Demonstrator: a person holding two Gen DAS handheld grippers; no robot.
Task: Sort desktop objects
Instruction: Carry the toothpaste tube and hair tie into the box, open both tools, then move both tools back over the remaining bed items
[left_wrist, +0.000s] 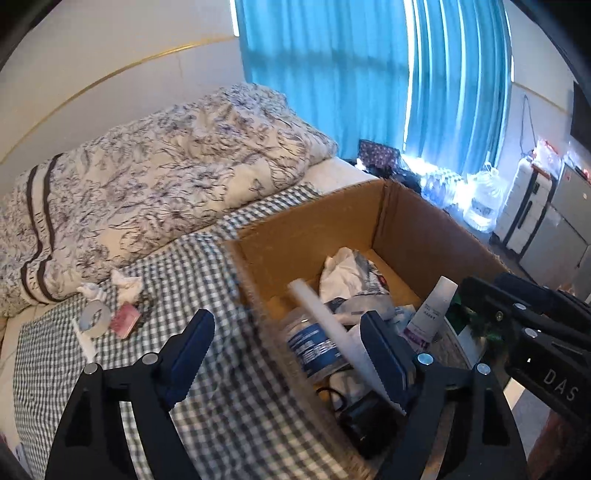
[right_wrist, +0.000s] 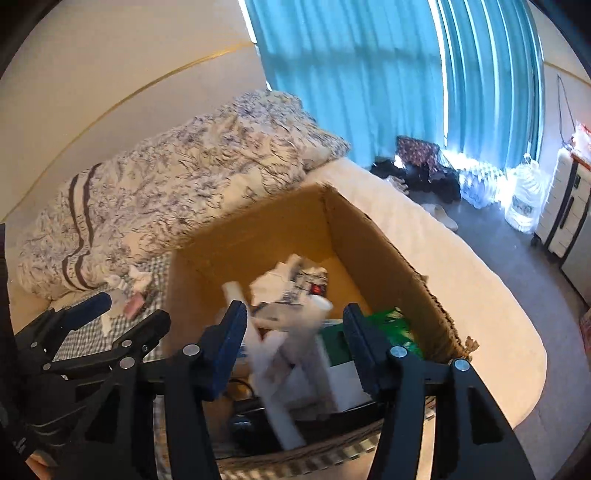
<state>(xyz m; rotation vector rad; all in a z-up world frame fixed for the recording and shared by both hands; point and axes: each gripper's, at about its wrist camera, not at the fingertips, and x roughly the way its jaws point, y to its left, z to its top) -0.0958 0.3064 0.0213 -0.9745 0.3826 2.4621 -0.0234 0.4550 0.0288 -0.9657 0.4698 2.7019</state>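
Starting at the left, what I still have to sort lies on the checked cloth (left_wrist: 221, 369): a roll of tape (left_wrist: 95, 318), a white stick (left_wrist: 85, 345) touching it, a pink packet (left_wrist: 126, 319) just beside it and crumpled tissue (left_wrist: 127, 282) behind. My left gripper (left_wrist: 284, 360) is spread wide and holds nothing; it straddles the near-left wall of the cardboard box (left_wrist: 306, 236), so those items sit ahead and to its left. The stick's long axis runs roughly toward me. Further right, my right gripper (right_wrist: 295, 338) hangs over the box's contents with its jaws apart, also empty, and the box stands between it and the tape. I judge the left one nearer, so it should take the next pick
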